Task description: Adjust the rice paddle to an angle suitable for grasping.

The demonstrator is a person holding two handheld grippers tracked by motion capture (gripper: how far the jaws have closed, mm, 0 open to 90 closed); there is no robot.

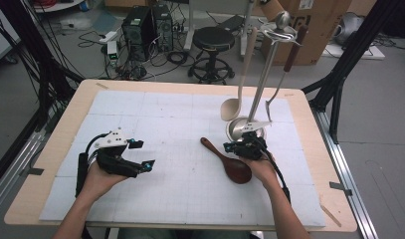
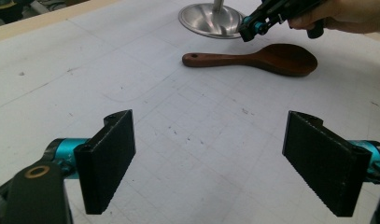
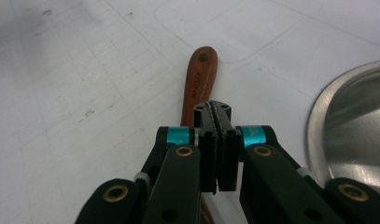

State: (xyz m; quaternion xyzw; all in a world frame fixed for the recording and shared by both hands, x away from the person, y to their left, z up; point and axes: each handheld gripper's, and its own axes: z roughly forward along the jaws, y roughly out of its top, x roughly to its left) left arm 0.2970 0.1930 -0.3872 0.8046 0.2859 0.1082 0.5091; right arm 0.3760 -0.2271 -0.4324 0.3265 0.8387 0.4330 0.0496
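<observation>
Two spoons hang on rack (image 1: 269, 59) already; dark wooden spoon (image 1: 230, 160) not yet, flat on bench (image 1: 165, 124) beside rack base (image 1: 241, 127). Your right tool (image 3: 218, 114): jaws pressed together, empty, poised over spoon handle. Your left tool (image 2: 208, 158): jaws wide apart, holding nothing, parked well left. Left to do, likely: open right jaws, grip handle, hang spoon.

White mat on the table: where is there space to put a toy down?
The mat is bare between the left gripper and the wooden spoon, and along its far left. It is crowded near the metal stand and right gripper.
</observation>
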